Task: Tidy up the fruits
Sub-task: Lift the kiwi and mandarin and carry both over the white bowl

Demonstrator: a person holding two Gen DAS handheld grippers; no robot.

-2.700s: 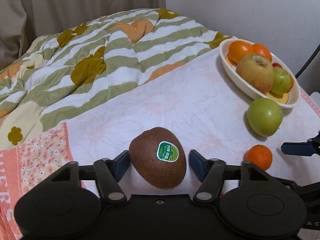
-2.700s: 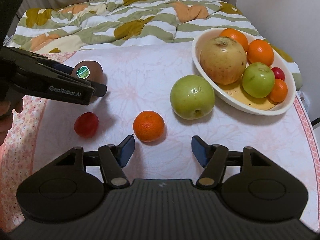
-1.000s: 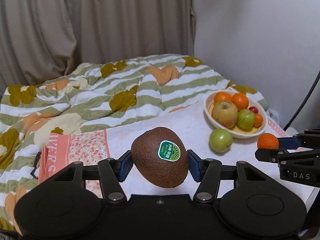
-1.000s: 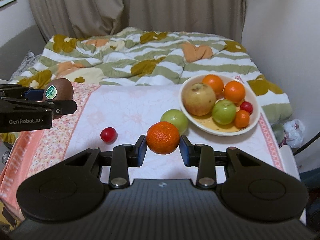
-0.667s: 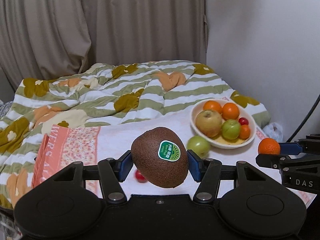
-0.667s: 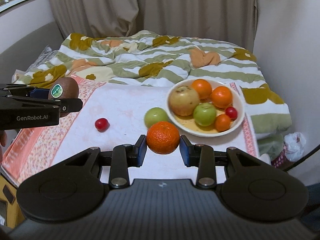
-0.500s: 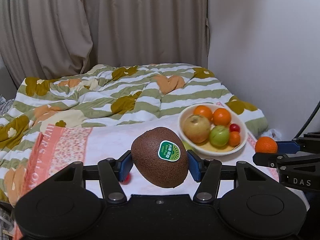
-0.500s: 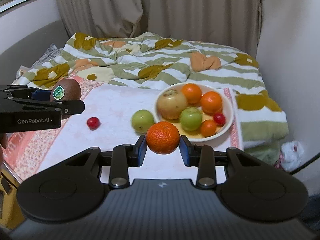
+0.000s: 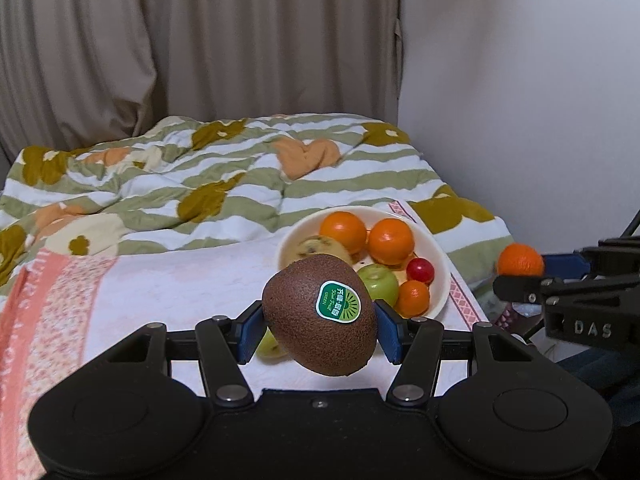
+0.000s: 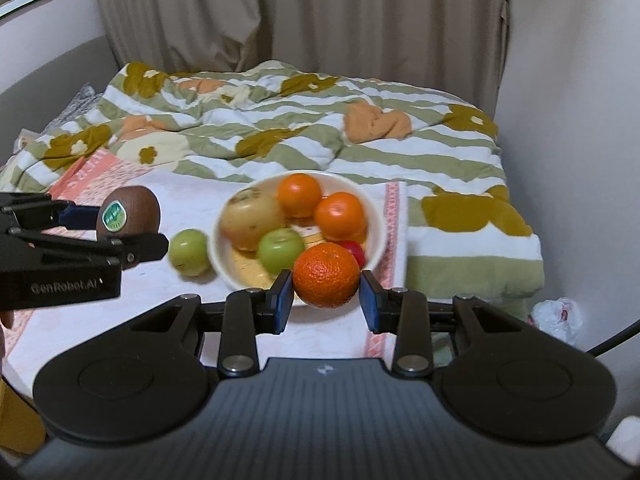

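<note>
My left gripper (image 9: 319, 330) is shut on a brown kiwi (image 9: 320, 314) with a green sticker, held in the air above the table. It also shows in the right wrist view (image 10: 129, 210). My right gripper (image 10: 326, 298) is shut on a mandarin (image 10: 326, 275), held just in front of the white fruit bowl (image 10: 376, 216). The mandarin also shows at the right of the left wrist view (image 9: 520, 260). The bowl (image 9: 438, 248) holds oranges, a pear-like fruit, a green apple and a small red fruit. A loose green apple (image 10: 189, 252) lies left of the bowl.
The table wears a pale floral cloth (image 9: 160, 280) with a pink border. A striped quilt (image 10: 320, 120) lies on the bed behind. A wall is close on the right, with a white bag (image 10: 556, 316) on the floor.
Both grippers picked up their fruits, rose and pulled back from the table. In the last second both views swung left, so the bowl now sits straight ahead.
</note>
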